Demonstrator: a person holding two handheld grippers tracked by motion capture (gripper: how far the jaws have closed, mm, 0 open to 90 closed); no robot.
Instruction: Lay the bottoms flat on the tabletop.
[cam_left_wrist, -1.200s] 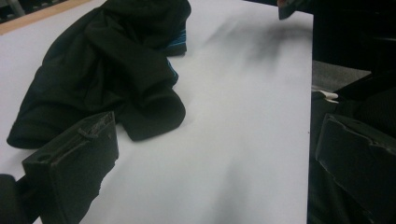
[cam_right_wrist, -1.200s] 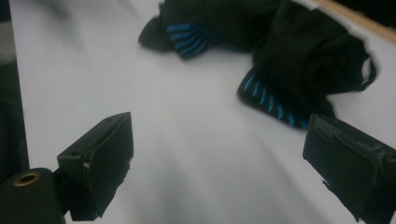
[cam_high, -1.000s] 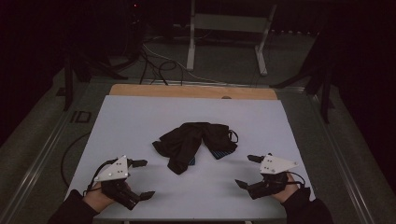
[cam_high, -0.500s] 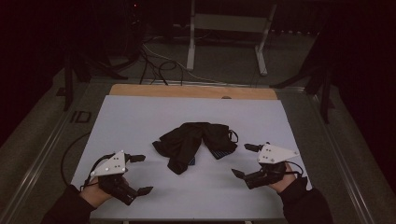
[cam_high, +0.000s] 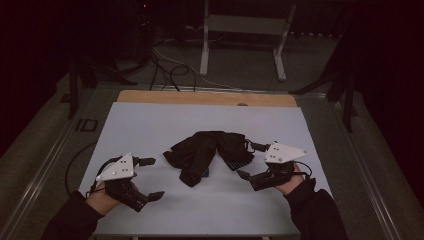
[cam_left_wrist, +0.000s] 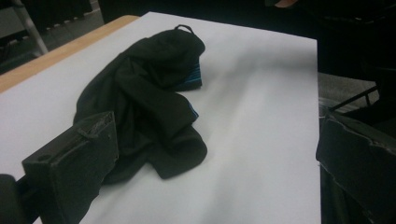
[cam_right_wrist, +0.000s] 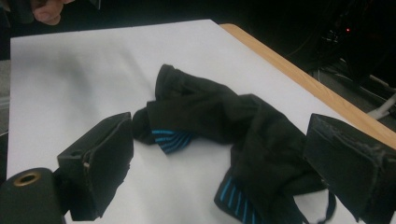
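A crumpled heap of black fabric (cam_high: 207, 150) with blue striped patches lies in the middle of the white table (cam_high: 150, 125). My left gripper (cam_high: 154, 178) is open near the front left, a short way from the heap's left end. In the left gripper view the fabric (cam_left_wrist: 149, 102) lies ahead between the spread jaws of the left gripper (cam_left_wrist: 215, 135). My right gripper (cam_high: 247, 160) is open at the heap's right edge, one jaw beside it on each side. The right gripper view puts the fabric (cam_right_wrist: 210, 116) and a blue striped patch (cam_right_wrist: 170, 139) between the open right gripper (cam_right_wrist: 222, 140).
The table's wooden far edge (cam_high: 205, 97) runs across the back. Beyond it, cables (cam_high: 165, 70) and a metal stand (cam_high: 240, 30) are on the dark floor. Metal rails (cam_high: 45, 160) flank the table.
My right gripper has moved forward and left up to the fabric's right edge. My left gripper has shifted only slightly forward. The fabric has not moved.
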